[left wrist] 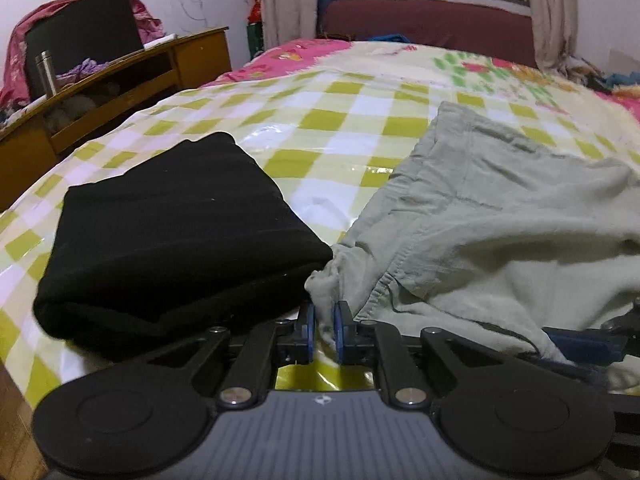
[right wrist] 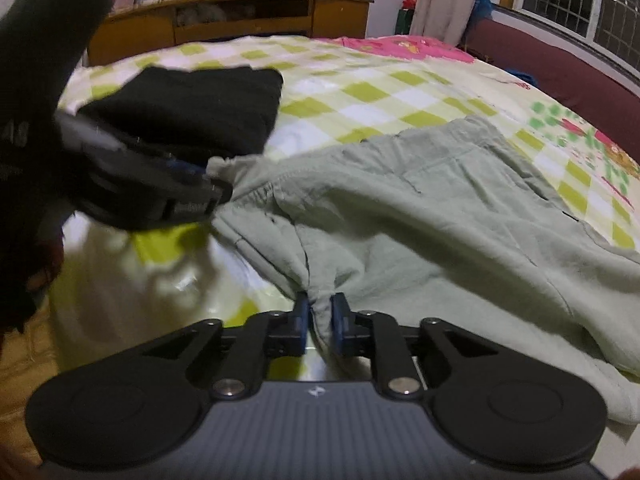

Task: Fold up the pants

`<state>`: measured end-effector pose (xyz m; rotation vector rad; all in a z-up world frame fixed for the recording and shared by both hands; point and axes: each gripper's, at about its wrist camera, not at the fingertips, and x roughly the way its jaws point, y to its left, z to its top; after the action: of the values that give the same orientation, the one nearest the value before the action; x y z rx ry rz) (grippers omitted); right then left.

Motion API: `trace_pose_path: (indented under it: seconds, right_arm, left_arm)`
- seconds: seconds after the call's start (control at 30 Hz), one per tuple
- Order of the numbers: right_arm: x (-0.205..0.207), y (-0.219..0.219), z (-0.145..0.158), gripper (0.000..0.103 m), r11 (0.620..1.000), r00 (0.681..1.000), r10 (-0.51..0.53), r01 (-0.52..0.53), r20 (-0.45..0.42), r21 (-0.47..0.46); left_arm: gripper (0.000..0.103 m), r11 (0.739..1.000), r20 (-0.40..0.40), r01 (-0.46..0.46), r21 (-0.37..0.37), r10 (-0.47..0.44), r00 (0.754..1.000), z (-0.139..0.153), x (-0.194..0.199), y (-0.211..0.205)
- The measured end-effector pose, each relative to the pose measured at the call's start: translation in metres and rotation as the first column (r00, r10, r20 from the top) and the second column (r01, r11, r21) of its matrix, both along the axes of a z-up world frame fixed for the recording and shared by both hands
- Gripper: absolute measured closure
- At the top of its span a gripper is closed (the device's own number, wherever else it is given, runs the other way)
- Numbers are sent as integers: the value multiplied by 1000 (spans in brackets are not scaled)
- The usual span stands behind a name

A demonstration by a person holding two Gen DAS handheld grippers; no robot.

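Note:
Pale green pants (left wrist: 500,220) lie spread on the bed, also in the right wrist view (right wrist: 420,216). My left gripper (left wrist: 324,312) is shut on a bunched corner of the pants' near edge; it also shows in the right wrist view (right wrist: 208,184) at the left, holding that corner. My right gripper (right wrist: 320,308) is shut on another pinch of the same edge, further right; part of it shows in the left wrist view (left wrist: 592,344). The cloth between the two grips is lifted slightly off the bed.
A folded black garment (left wrist: 172,232) lies on the bed just left of the pants, also in the right wrist view (right wrist: 188,108). The bed has a glossy green-and-white checked cover (left wrist: 340,120). A wooden desk (left wrist: 120,80) stands at the left; a maroon sofa (left wrist: 432,20) under the window.

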<state>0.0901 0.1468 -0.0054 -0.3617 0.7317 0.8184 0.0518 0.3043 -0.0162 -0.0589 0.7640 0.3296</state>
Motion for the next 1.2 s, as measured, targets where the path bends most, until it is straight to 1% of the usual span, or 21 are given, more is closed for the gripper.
trace_pose_path:
  seconds: [0.1,0.17,0.27,0.3,0.37,0.4,0.43,0.47,0.53,0.6,0.63,0.67,0.73,0.77,0.9,0.93,0.97,1.0,1.03,1.1,1.2]
  right_arm:
    - [0,-36,14,72,996,997,-75,76,-31,41]
    - [2,-75,22,66,985,987,-159,161,-34,57]
    - [12,-153,24,66,929,930,-364,366,-55,43]
    - [17,-184,23,66,893,892,-448,450,-56,30]
    - [21,-250,19,65,788,787,-615,616,-45,-3]
    - [23,-283,17,65,723,722,-690,690,-47,-19]
    - [22,-319,15,65,645,642,-764,764,-60,-31]
    - [21,-349,12,64,579,575,-814,815,-82,-30]
    - [18,-409,8,63,449,444,-885,894,-142,-1]
    - [19,-455,2,62,334,334,-918,942,-214,39]
    - [21,-470,-1,62,289,295,-921,955,-253,61]
    - [23,-483,-5,62,257,271,-918,963,-290,85]
    - [30,-502,-11,59,201,240,-902,969,-359,143]
    - [33,-508,-14,55,189,238,-893,969,-381,163]
    - [56,-515,-18,51,178,254,-882,960,-397,218]
    - [62,-518,-21,52,167,248,-882,960,-402,226]
    - [68,-521,-24,57,153,236,-879,962,-414,224]
    - [67,-526,-28,84,143,226,-877,965,-424,218]
    - [69,-533,-31,99,129,216,-862,968,-459,214]
    - [58,-546,-30,100,102,212,-836,966,-505,237]
    - [31,-558,-12,100,101,211,-873,960,-439,261]
  left_arm:
    - [76,999,25,-11,36,10,1000,8,-7,-10]
    - [76,998,37,7,56,-9,999,14,-10,-22]
    - [76,995,54,87,53,-90,995,22,-9,-51]
    - [76,991,58,122,55,-125,990,23,-7,-66]
    - [76,974,61,220,45,-223,973,23,0,-100]
    - [76,964,60,264,40,-266,962,23,4,-116]
    - [76,945,57,325,37,-327,943,21,10,-139]
    - [76,926,52,376,37,-378,924,19,15,-160]
    - [76,883,42,468,35,-469,882,15,25,-201]
    - [76,846,37,532,12,-532,846,10,34,-237]
    - [76,831,30,557,3,-557,830,8,40,-254]
    - [76,817,25,577,1,-577,817,6,43,-269]
    - [75,789,14,614,-6,-614,789,4,48,-295]
    - [75,777,7,630,-7,-630,777,3,50,-305]
    - [75,752,-33,659,10,-659,751,-4,53,-333]
    - [75,748,-44,664,10,-663,747,-5,54,-337]
    - [75,744,-53,669,12,-667,743,-7,54,-342]
    - [75,740,-58,672,14,-670,740,-9,52,-346]
    - [75,736,-63,677,19,-675,736,-9,53,-350]
    - [75,728,-60,685,19,-683,728,-8,54,-354]
    - [75,717,-33,697,13,-696,717,-4,55,-360]
